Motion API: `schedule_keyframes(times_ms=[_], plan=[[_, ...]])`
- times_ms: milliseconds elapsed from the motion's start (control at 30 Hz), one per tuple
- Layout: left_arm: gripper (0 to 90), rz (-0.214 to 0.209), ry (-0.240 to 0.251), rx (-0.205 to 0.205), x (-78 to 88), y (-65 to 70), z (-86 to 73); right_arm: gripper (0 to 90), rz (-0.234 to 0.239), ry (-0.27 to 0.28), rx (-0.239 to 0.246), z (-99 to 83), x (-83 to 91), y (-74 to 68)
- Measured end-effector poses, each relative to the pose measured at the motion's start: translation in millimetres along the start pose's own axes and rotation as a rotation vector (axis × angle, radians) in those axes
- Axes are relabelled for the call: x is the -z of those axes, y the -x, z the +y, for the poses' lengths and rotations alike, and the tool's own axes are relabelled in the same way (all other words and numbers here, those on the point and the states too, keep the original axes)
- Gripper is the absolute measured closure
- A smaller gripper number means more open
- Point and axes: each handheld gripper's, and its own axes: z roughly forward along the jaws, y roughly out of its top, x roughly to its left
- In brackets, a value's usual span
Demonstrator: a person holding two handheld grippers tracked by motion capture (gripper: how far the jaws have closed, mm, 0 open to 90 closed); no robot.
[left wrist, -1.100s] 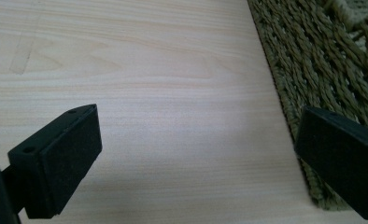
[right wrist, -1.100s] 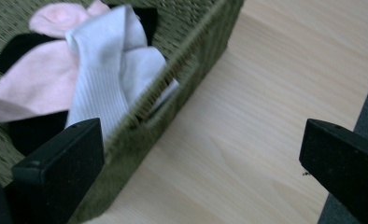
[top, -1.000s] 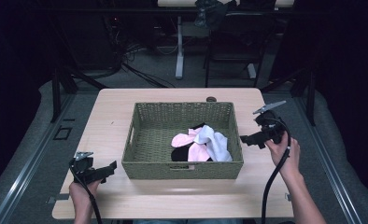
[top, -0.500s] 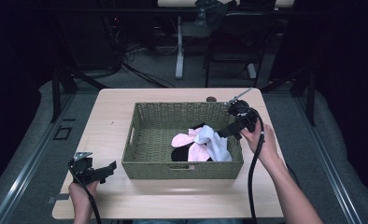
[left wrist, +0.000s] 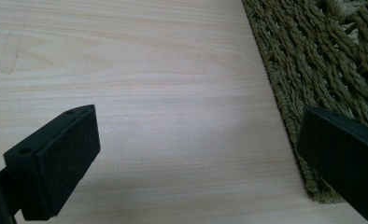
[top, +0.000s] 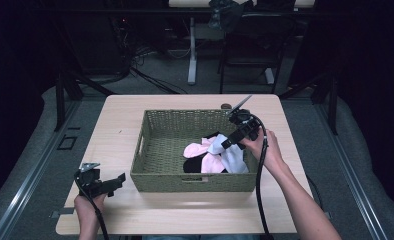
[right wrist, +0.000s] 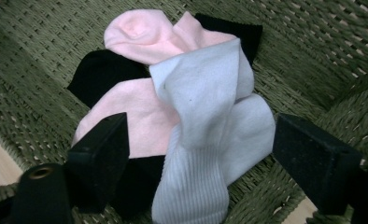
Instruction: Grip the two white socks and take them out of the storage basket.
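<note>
A green woven basket (top: 146, 131) stands in the middle of the wooden table (top: 115, 125). At its right end lies a heap of socks: a white one (right wrist: 205, 116) on top, pink ones (right wrist: 140, 32) and black ones (right wrist: 98, 70) beneath. My right gripper (right wrist: 201, 163) reaches into the basket from the right rim and points down at the heap. Its jaws have just been closing; the white sock lies between them, and the pads do not press on it. My left gripper (left wrist: 196, 158) rests open on the table by the basket's front left corner, nothing between its fingers.
The basket's wall (left wrist: 322, 70) is close to the left gripper's right jaw. A small dark object (top: 226, 105) sits on the table behind the basket. Chairs and desk legs (top: 191, 60) stand on the floor beyond the table's far edge.
My right gripper has moved left from beside the basket's right side to over its rim and down onto the sock heap. The left gripper has stayed put.
</note>
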Motion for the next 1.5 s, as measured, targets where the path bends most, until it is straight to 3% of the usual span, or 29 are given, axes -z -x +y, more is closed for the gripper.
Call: schedule_keyframes(times_ms=[267,300,333,400,533,567,600,633,667,700,933,1133,1500], plan=[[0.1,-0.001,0.0,-0.001,-0.1,0.0,-0.1,32.9,-0.022,-0.047,0.004,1.0,-13.5,-1.8],[0.1,-0.002,-0.001,-0.002,-0.2,0.1,0.0,46.5,-0.033,-0.052,0.005,0.8,-18.5,-4.6],[0.1,-0.004,-0.003,-0.003,-0.3,0.3,0.1,50.6,-0.028,-0.073,0.019,1.5,-19.8,-4.9],[0.1,-0.006,-0.008,-0.004,-0.4,0.7,0.1,54.4,-0.032,-0.094,0.036,2.0,-25.2,-7.3],[0.1,-0.008,-0.007,-0.004,-0.7,0.7,0.0,53.8,-0.037,-0.1,0.025,2.4,-32.1,-9.1],[0.1,-0.009,-0.007,-0.004,-0.7,0.7,0.0,54.0,-0.046,-0.123,0.035,3.6,-33.2,-8.4],[0.1,-0.01,-0.008,-0.005,-0.7,0.7,0.0,65.7,-0.052,-0.121,0.017,3.9,-36.9,-8.6],[0.1,-0.01,-0.008,-0.005,-0.7,0.7,0.0,72.8,-0.061,-0.142,0.026,4.9,-37.2,-8.1],[0.1,-0.01,-0.008,-0.005,-0.7,0.7,0.0,72.8,-0.061,-0.142,0.026,4.9,-37.2,-8.1],[0.1,-0.009,-0.007,-0.004,-0.7,0.7,0.0,83.9,-0.065,-0.16,0.042,5.0,-37.4,-8.7],[0.2,-0.01,-0.006,-0.003,-0.7,0.8,0.0,85.4,-0.101,-0.154,0.059,7.0,-23.6,-14.0],[0.2,-0.009,-0.006,-0.002,-0.5,0.3,0.0,85.4,-0.111,-0.103,0.061,10.5,0.8,-16.2],[0.2,-0.011,-0.008,-0.002,-0.7,0.1,-0.1,85.4,-0.087,-0.04,0.043,19.3,28.4,-13.9]])
